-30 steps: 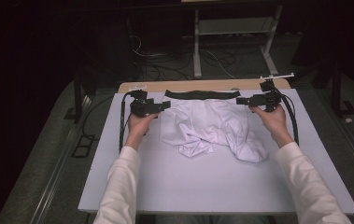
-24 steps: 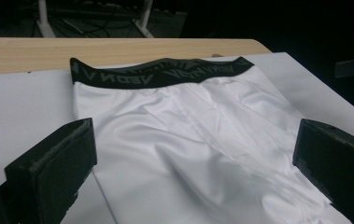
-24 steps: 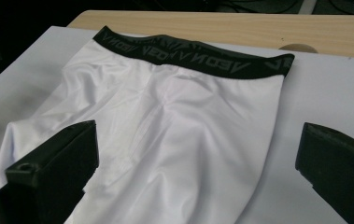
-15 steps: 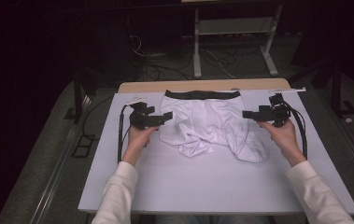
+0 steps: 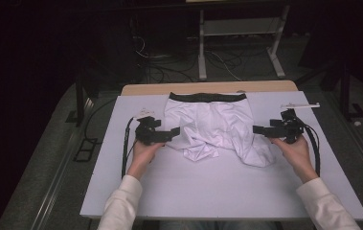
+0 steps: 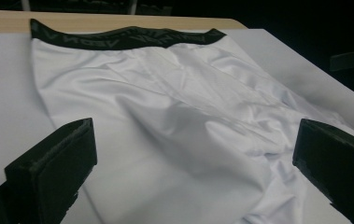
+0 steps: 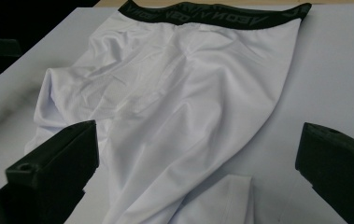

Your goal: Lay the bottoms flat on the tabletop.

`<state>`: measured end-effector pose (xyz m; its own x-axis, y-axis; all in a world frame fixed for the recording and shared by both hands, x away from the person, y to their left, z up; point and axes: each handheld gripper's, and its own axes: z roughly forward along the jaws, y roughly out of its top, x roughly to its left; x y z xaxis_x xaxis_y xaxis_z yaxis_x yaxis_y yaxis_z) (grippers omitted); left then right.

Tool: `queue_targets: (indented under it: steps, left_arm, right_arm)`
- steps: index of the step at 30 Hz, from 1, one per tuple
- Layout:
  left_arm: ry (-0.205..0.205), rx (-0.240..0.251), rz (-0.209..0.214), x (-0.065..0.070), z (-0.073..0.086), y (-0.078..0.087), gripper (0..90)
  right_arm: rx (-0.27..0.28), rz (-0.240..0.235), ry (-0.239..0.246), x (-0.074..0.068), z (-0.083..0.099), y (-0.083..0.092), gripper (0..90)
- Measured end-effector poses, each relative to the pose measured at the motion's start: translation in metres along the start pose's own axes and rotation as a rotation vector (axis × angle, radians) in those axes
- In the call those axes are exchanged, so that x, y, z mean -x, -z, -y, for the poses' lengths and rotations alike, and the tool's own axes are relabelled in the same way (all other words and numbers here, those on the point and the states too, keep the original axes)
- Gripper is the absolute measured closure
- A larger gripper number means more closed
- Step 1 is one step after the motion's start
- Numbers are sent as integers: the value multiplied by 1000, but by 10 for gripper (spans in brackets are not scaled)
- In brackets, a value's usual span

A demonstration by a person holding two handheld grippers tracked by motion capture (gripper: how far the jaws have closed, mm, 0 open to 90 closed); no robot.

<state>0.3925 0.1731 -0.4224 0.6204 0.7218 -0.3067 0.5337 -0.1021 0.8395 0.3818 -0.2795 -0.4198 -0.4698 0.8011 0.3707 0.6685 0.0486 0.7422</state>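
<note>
White shorts (image 5: 212, 127) lie mid-table, black waistband (image 5: 207, 97) at the far edge, legs bunched near side; left gripper (image 5: 174, 132) and right gripper (image 5: 258, 129) flank them, jaws wide, empty; thin limp slippery fabric, so I'd pinch the leg hems.

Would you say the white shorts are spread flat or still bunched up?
Partly spread: the white shorts lie flat below the black waistband, but the leg ends stay crumpled and folded.

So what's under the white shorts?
The white shorts lie flat on the pale board, which shows all around them. Whatever might be beneath the cloth is covered.
</note>
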Motion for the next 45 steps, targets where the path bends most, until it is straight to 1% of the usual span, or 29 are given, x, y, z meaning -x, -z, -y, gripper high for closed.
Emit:
queue_targets:
  steps: [2,5,7,9,12,15,19,23,25,26,29,31,32,33,35,37,38,39,40,41,42,43,44,45]
  left_arm:
    - [-12,-11,13,6,1,-1,0]
    - [-26,-12,36,17,5,-1,0]
    - [-42,-30,51,23,7,-2,0]
    - [-54,-34,60,28,9,-3,0]
    - [-60,-48,72,33,11,-6,0]
    - [-72,-63,80,37,14,-8,0]
    - [-83,-73,89,42,16,-9,0]
    - [-91,-81,101,47,18,-11,0]
    - [-101,-92,106,51,20,-12,0]
    - [-105,-98,107,52,20,-12,0]
    - [-123,-113,114,56,22,-14,0]
    - [-126,-118,115,57,22,-15,0]
    - [-127,-119,116,58,22,-16,0]
    - [-128,-120,118,59,23,-17,0]
    - [-131,-123,119,60,23,-17,0]
    - [-134,-123,118,60,23,-18,0]
    - [-134,-124,118,60,23,-18,0]
    - [-133,-124,118,60,24,-18,0]
    - [-134,-127,118,60,24,-18,0]
    - [-137,-129,117,60,24,-18,0]
    - [-139,-129,116,60,24,-18,0]
    - [-139,-127,116,60,24,-18,0]
    - [-138,-125,116,60,24,-18,0]
    - [-138,-124,116,60,23,-18,0]
  right_arm:
    - [-8,3,3,-2,4,2,0]
    - [-10,-4,2,-3,8,6,1]
    - [-13,-14,4,-4,11,10,29]
    - [-20,-11,11,-5,14,13,35]
    - [-38,-23,10,-6,20,15,58]
    - [-56,-30,21,-9,26,18,77]
    - [-77,-52,34,-14,35,23,135]
    - [-110,-66,45,-21,45,26,148]
    - [-128,-68,58,-25,50,28,164]
    - [-138,-68,76,-28,53,29,175]
    - [-164,-56,107,-32,60,31,212]
    - [-189,-51,120,-34,65,28,232]
    - [-201,-40,131,-35,67,26,241]
    - [-209,-30,143,-36,68,24,261]
    - [-233,5,166,-38,68,18,312]
    - [-261,13,183,-38,68,12,430]
    - [-283,34,193,-39,69,9,518]
    - [-293,40,197,-39,69,8,583]
    - [-298,34,199,-39,69,7,714]
    - [-305,0,185,-38,67,8,786]
    - [-300,-21,176,-38,66,9,845]
    - [-287,-47,162,-37,64,11,868]
    - [-265,-84,140,-37,62,14,872]
    - [-252,-103,131,-38,59,16,873]
